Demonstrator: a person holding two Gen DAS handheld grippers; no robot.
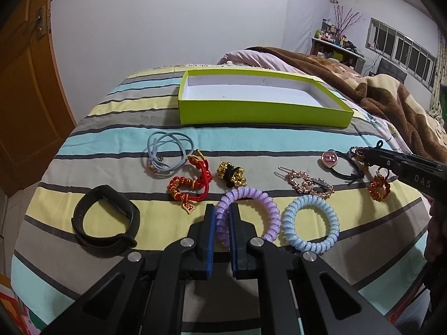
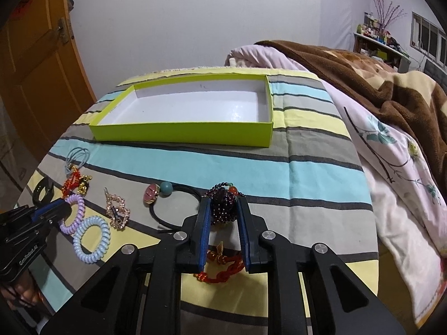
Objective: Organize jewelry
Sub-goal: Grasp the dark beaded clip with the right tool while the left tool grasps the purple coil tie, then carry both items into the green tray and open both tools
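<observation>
Striped bedding (image 1: 251,142) covers a bed that carries a shallow green box (image 1: 262,111), white inside and empty.

Left wrist view: all the jewelry lies on the bed on the near side of the box. Nearest the box is a pale blue elastic (image 1: 167,153); nearer the camera lie a red cord bracelet (image 1: 190,184), a gold bead tie (image 1: 230,174), a gold hair clip (image 1: 307,184), a black band (image 1: 106,220) and a blue coil tie (image 1: 310,223). The left hand-held gripper (image 1: 222,217) is narrowed onto a purple coil tie (image 1: 251,215), its blue pads pressing the coil's left side.

Right wrist view: the box sits beyond the gripper, again empty. The right hand-held gripper (image 2: 223,217) is half closed around a dark beaded bracelet (image 2: 222,205); whether its pads already press the beads I cannot tell. An orange cord bracelet (image 2: 223,265) lies under it, farther from the box.

Judging by the empty box, the sorting has barely begun: nothing is stowed, and every piece is left to move.
</observation>
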